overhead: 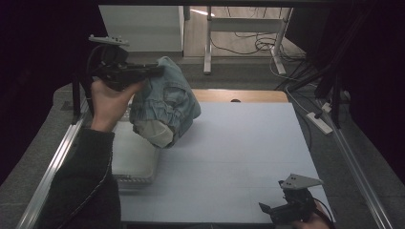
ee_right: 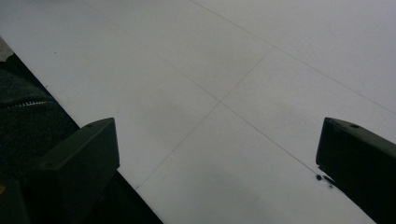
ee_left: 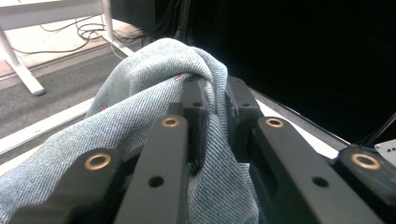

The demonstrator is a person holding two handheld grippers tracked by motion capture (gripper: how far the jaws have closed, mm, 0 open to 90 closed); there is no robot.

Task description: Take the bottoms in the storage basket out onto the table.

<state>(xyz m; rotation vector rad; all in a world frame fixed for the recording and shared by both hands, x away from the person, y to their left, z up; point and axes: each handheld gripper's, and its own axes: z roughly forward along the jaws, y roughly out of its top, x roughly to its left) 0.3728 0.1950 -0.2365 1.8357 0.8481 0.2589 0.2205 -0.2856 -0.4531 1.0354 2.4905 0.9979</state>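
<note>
From the high view, the left gripper (overhead: 155, 71) had denim jeans (overhead: 167, 102) pinched and hanging above the white table (overhead: 239, 157), beside a plastic bin (overhead: 136, 162). In the left gripper view, the jaws were clamped on a denim fold (ee_left: 212, 93). The right gripper (ee_right: 217, 163) view had jaws wide apart over bare tabletop.

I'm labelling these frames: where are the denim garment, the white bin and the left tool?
denim garment (overhead: 167, 102), high view, on its hanging bundle.
white bin (overhead: 133, 157), high view, on its pale side.
left tool (ee_left: 215, 100), left gripper view, between its tips, clamped on denim.
</note>
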